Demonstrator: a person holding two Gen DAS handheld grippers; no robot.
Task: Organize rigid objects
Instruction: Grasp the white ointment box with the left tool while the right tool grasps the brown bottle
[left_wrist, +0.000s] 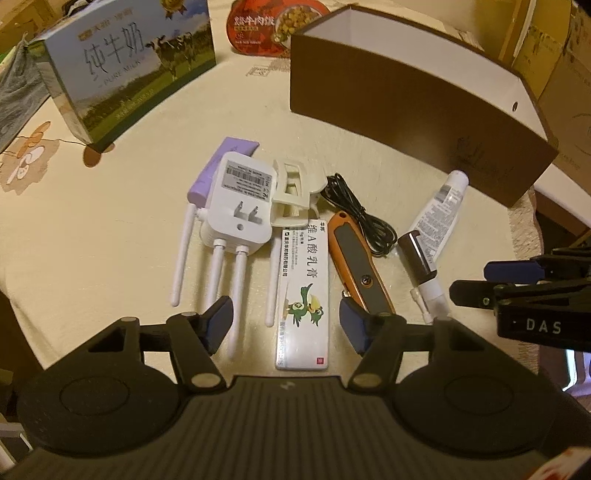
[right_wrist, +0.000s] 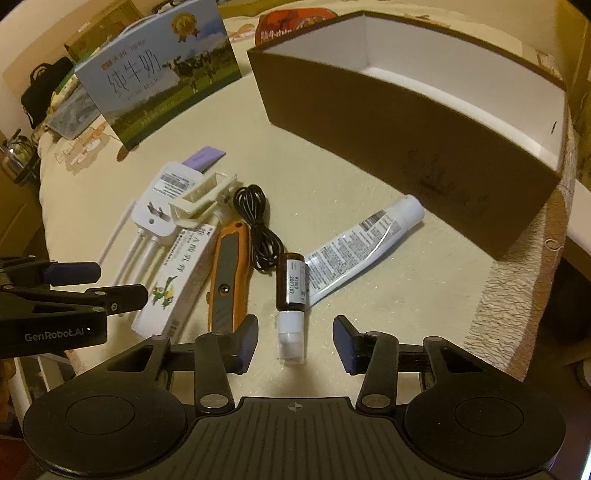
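On the cream tablecloth lie a white plug-in router (left_wrist: 236, 206), a purple box (left_wrist: 207, 173), a cream clip (left_wrist: 295, 192), a black cable (left_wrist: 354, 214), an orange utility knife (left_wrist: 358, 266) and a white tube (right_wrist: 365, 247). My left gripper (left_wrist: 288, 326) stands open astride the white ointment box (left_wrist: 303, 280), pads clear of its sides. My right gripper (right_wrist: 295, 345) is open too, with the white cap end of a small brown bottle (right_wrist: 291, 288) between its fingers, untouched. An open brown box (right_wrist: 369, 122) with a white inside stands behind.
A blue milk carton (left_wrist: 129, 66) stands at the back left, with a red food pack (left_wrist: 266, 26) behind the brown box. The table's edge (right_wrist: 517, 288) curves close on the right. Each gripper shows at the side of the other's view.
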